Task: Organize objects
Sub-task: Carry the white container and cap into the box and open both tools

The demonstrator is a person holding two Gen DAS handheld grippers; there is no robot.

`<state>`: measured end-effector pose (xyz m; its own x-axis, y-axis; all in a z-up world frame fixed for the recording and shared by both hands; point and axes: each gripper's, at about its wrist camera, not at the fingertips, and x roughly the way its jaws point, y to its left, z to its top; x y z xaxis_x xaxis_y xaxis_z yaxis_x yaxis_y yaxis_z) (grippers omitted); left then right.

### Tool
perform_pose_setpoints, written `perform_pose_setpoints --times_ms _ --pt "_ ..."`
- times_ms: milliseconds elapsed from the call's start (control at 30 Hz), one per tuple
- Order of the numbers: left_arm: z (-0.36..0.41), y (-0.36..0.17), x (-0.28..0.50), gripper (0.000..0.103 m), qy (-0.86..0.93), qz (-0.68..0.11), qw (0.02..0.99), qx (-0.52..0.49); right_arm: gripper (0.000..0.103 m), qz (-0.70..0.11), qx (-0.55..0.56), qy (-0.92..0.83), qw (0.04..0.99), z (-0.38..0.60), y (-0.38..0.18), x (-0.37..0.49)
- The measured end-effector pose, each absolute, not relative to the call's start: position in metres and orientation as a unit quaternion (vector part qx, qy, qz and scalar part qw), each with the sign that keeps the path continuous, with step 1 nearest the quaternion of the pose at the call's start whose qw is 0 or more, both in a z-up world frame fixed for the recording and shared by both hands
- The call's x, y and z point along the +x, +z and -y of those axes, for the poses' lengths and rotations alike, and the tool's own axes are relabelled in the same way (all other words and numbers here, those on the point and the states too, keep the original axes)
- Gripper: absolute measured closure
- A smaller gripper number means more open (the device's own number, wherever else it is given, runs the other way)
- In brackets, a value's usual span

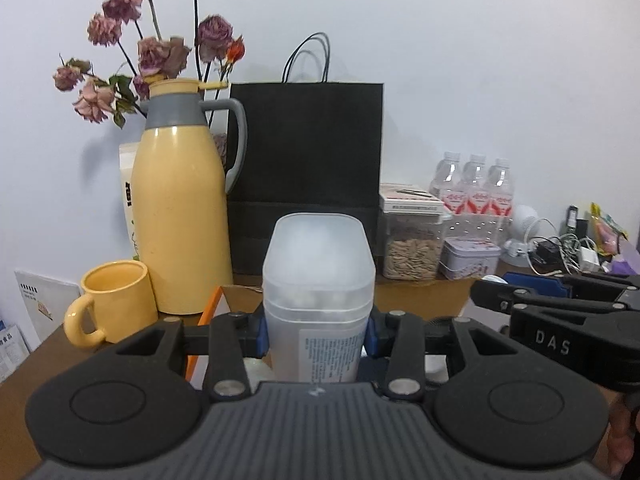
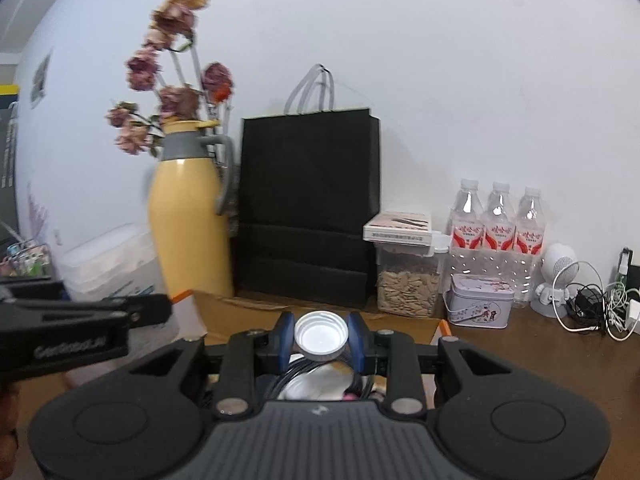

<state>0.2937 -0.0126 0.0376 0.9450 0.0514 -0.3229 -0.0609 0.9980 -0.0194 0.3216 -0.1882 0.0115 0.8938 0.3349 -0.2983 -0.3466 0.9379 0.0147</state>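
I have the left gripper (image 1: 318,334) clamped on the upright frosted container (image 1: 319,280) and the right gripper (image 2: 320,338) clamped on the white cap (image 2: 320,335), both over the orange-edged box (image 2: 240,308) in front of the black bag (image 2: 308,208).

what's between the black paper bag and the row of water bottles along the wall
A clear seed container with a flat box on its lid; the right wrist view shows it best.
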Motion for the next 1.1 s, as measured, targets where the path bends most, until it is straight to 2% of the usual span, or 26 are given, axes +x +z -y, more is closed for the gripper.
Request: perform_pose_setpoints --times_ms 533,567,600,667,733,800,900,1100 --pt "0.005 0.015 0.345 0.061 0.030 -0.209 0.977 0.007 0.076 -0.191 -0.021 0.150 0.970 0.195 -0.010 0.376" --pt "0.005 0.015 0.345 0.057 0.028 -0.209 0.977 0.004 0.075 -0.195 -0.022 0.151 0.969 0.195 -0.010 0.376" --pt "0.006 0.015 0.344 0.049 0.029 -0.205 0.978 0.005 0.075 -0.196 -0.020 0.151 0.969 0.195 -0.010 0.376" --pt "0.006 0.017 0.340 0.000 0.038 -0.189 0.981 0.006 0.062 -0.200 -0.019 0.151 0.968 0.195 -0.010 0.376" --pt "0.005 0.019 0.336 0.000 0.052 -0.168 0.984 0.004 0.026 -0.202 -0.017 0.154 0.967 0.195 -0.009 0.376" --pt "0.002 0.021 0.337 0.000 0.053 -0.170 0.984 -0.005 0.011 -0.201 -0.019 0.153 0.967 0.194 -0.009 0.374" --pt "0.000 0.022 0.338 0.000 0.059 -0.174 0.983 -0.009 0.000 -0.207 -0.016 0.145 0.967 0.196 -0.009 0.377" --pt "-0.001 0.022 0.339 0.000 0.057 -0.176 0.983 -0.011 0.000 -0.209 -0.013 0.144 0.967 0.198 -0.010 0.377"
